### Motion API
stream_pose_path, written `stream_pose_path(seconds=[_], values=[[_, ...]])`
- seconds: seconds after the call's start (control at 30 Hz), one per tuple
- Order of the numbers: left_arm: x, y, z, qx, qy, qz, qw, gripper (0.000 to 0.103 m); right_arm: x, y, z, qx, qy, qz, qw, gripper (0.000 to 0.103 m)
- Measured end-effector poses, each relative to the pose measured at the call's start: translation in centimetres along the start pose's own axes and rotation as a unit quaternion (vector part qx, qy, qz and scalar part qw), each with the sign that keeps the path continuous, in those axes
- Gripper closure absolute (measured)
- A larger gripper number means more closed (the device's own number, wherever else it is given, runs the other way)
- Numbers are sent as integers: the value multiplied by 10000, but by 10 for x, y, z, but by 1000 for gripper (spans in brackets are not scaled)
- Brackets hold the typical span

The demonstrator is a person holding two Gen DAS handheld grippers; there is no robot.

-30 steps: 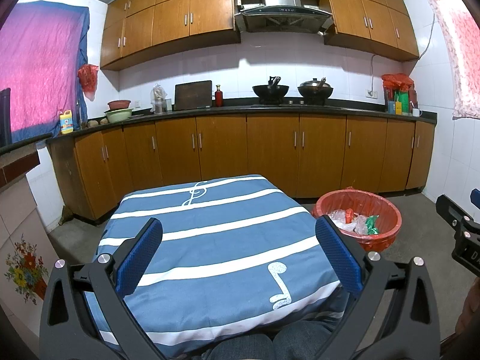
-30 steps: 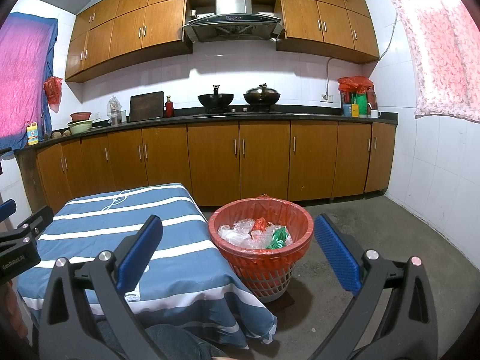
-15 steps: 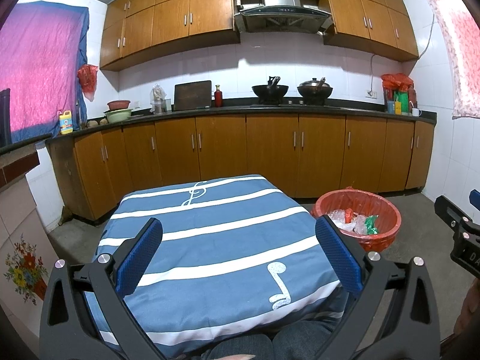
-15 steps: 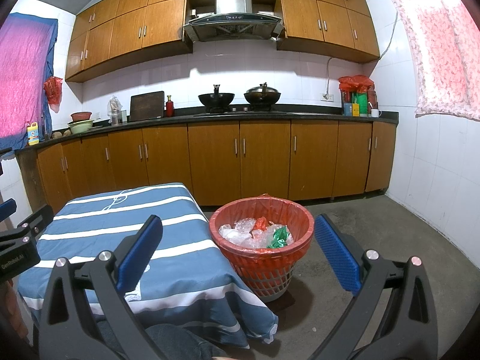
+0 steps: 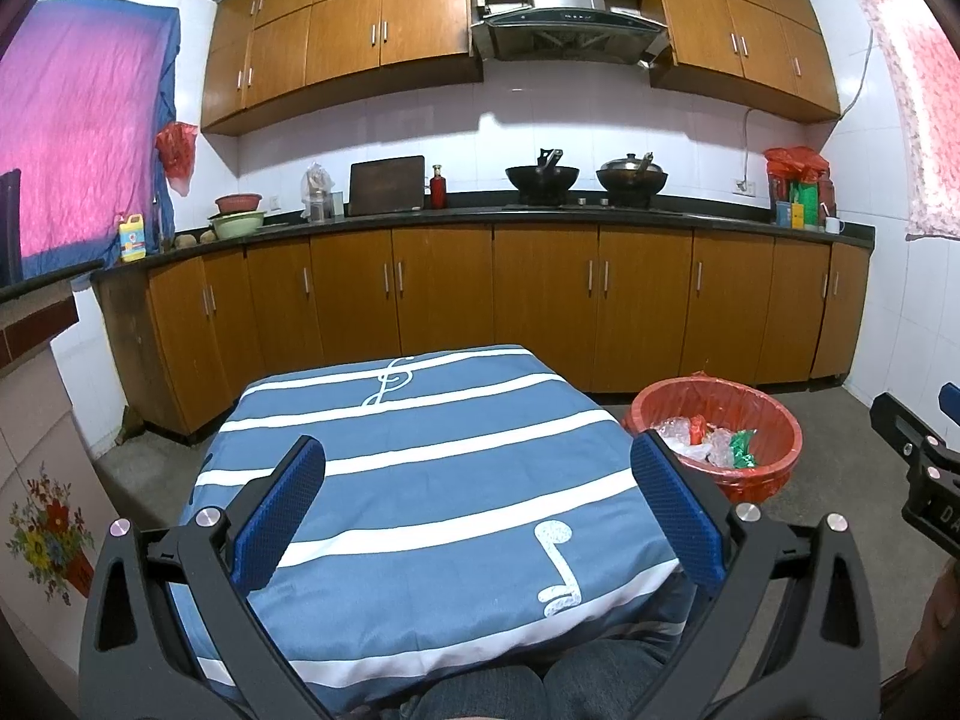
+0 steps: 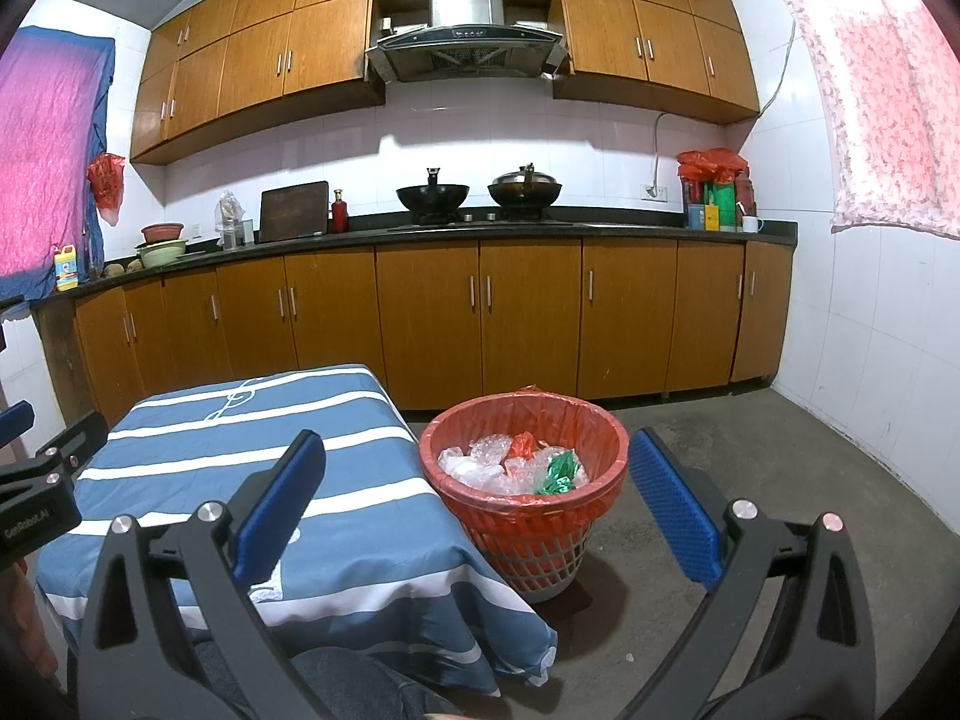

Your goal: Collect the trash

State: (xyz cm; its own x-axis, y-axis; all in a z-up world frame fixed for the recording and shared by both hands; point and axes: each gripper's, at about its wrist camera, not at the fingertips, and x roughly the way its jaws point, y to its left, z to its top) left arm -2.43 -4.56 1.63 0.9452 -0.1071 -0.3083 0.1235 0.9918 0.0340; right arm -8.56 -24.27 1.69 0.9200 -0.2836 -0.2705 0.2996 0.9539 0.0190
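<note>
A grey basket lined with a red bag (image 6: 522, 504) stands on the floor right of the table; it holds crumpled clear plastic (image 6: 480, 468), a red scrap and a green wrapper (image 6: 561, 473). It also shows in the left wrist view (image 5: 717, 444). My left gripper (image 5: 480, 504) is open and empty above the blue striped tablecloth (image 5: 420, 450). My right gripper (image 6: 474, 498) is open and empty, held above the table's right edge and the basket. I see no loose trash on the cloth.
The small table with its blue cloth (image 6: 240, 438) is directly in front of me. Wooden cabinets and a dark counter (image 5: 540, 216) with woks run along the back wall. Bare concrete floor (image 6: 750, 480) lies right of the basket.
</note>
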Motion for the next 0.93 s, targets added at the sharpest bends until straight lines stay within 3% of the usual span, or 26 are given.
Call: stream_pose_path(seconds=[0.93], values=[[1, 2, -5, 6, 14, 26, 10000, 2, 1, 2, -3, 9, 22, 14, 10000, 4]])
